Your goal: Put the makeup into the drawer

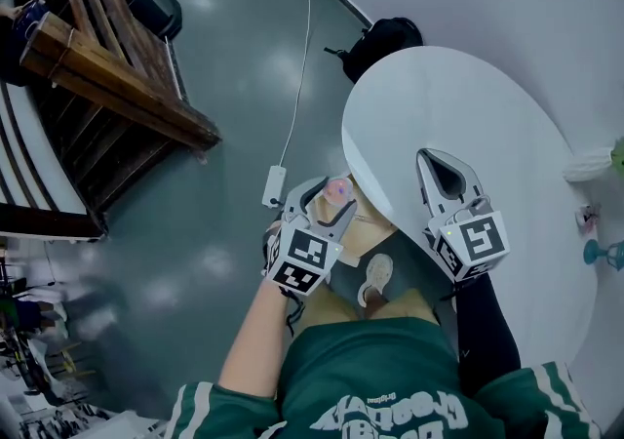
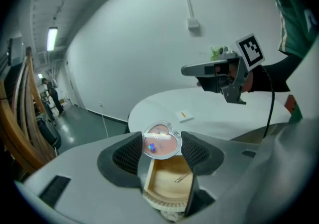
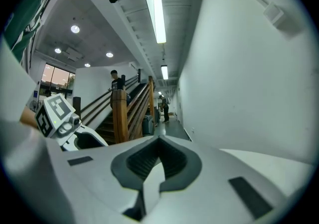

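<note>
A clear heart-shaped makeup compact (image 2: 161,142) with pink inside sits between the pads of my left gripper (image 2: 160,149), which is shut on it. Right below it is an open wooden drawer (image 2: 167,182) with a thin stick lying inside. In the head view the left gripper (image 1: 332,201) holds the compact (image 1: 339,189) over the drawer (image 1: 368,223) at the white table's near edge. My right gripper (image 1: 435,160) hovers over the table top with its jaws shut and nothing in them; in its own view the right gripper (image 3: 159,142) shows the tips meeting.
The round white table (image 1: 468,105) carries a small white card (image 2: 184,115). A black bag (image 1: 385,42) and a power strip (image 1: 274,185) with its cord lie on the floor. Wooden stairs (image 1: 107,66) stand at the left. The person's shoe (image 1: 376,278) is below the drawer.
</note>
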`<state>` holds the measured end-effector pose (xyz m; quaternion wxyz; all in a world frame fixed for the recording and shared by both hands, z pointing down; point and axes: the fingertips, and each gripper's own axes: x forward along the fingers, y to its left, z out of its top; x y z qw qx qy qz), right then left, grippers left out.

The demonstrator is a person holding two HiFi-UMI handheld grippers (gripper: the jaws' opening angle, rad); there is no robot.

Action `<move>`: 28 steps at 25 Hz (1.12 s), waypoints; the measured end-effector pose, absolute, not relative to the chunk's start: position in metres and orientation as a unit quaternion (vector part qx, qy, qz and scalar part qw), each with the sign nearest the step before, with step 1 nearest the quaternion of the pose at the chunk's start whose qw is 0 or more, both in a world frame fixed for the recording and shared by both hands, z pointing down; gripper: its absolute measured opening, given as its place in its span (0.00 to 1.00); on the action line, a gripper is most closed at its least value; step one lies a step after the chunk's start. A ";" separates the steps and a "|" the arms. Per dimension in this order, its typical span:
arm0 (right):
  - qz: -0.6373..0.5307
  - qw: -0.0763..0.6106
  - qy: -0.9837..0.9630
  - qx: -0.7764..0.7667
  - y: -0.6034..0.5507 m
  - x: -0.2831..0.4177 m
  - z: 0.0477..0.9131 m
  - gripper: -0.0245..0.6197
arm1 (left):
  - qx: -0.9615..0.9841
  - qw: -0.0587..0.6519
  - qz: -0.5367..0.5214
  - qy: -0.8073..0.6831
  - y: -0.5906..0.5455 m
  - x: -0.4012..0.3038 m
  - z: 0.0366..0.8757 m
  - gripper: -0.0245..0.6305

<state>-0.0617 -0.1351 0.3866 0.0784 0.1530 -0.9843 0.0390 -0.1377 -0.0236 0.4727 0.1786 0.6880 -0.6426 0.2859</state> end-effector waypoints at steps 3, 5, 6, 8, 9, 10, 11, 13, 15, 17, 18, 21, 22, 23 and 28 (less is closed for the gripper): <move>0.047 0.088 -0.982 0.161 -0.135 -0.055 0.400 0.05 | 0.712 0.209 0.335 -0.580 -0.015 -0.119 0.521 0.42; 0.051 0.096 -0.980 0.167 -0.135 -0.052 0.406 0.05 | 0.726 0.223 0.369 -0.535 -0.007 -0.109 0.552 0.42; 0.053 0.099 -0.979 0.170 -0.135 -0.050 0.410 0.05 | 0.731 0.229 0.386 -0.514 -0.004 -0.105 0.568 0.42; 0.057 0.105 -0.977 0.176 -0.137 -0.045 0.418 0.05 | 0.738 0.239 0.420 -0.471 0.002 -0.099 0.600 0.42; 0.060 0.109 -0.976 0.180 -0.138 -0.042 0.423 0.05 | 0.741 0.243 0.434 -0.450 0.004 -0.095 0.615 0.42; 0.062 0.112 -0.974 0.185 -0.138 -0.038 0.427 0.05 | 0.745 0.247 0.447 -0.430 0.006 -0.092 0.628 0.42; 0.064 0.116 -0.973 0.190 -0.138 -0.034 0.431 0.05 | 0.748 0.249 0.457 -0.412 0.007 -0.089 0.641 0.42; 0.067 0.124 -0.970 0.199 -0.138 -0.026 0.438 0.05 | 0.753 0.254 0.474 -0.378 0.009 -0.085 0.663 0.42; 0.070 0.132 -0.967 0.207 -0.138 -0.019 0.443 0.05 | 0.755 0.258 0.491 -0.350 0.010 -0.081 0.683 0.42; 0.072 0.142 -0.963 0.216 -0.137 -0.010 0.448 0.05 | 0.755 0.261 0.505 -0.327 0.011 -0.077 0.701 0.42; 0.073 0.146 -0.961 0.221 -0.137 -0.006 0.450 0.05 | 0.755 0.260 0.511 -0.318 0.011 -0.075 0.708 0.42; 0.077 0.158 -0.957 0.233 -0.138 0.007 0.462 0.05 | 0.756 0.246 0.531 -0.294 0.008 -0.070 0.729 0.42; 0.078 0.161 -0.955 0.235 -0.139 0.011 0.467 0.05 | 0.757 0.237 0.537 -0.288 0.006 -0.068 0.735 0.42; 0.080 0.165 -0.954 0.237 -0.139 0.014 0.472 0.05 | 0.759 0.227 0.542 -0.281 0.004 -0.066 0.741 0.42; 0.082 0.178 -0.950 0.244 -0.140 0.027 0.487 0.05 | 0.767 0.202 0.569 -0.216 0.005 -0.052 0.766 0.41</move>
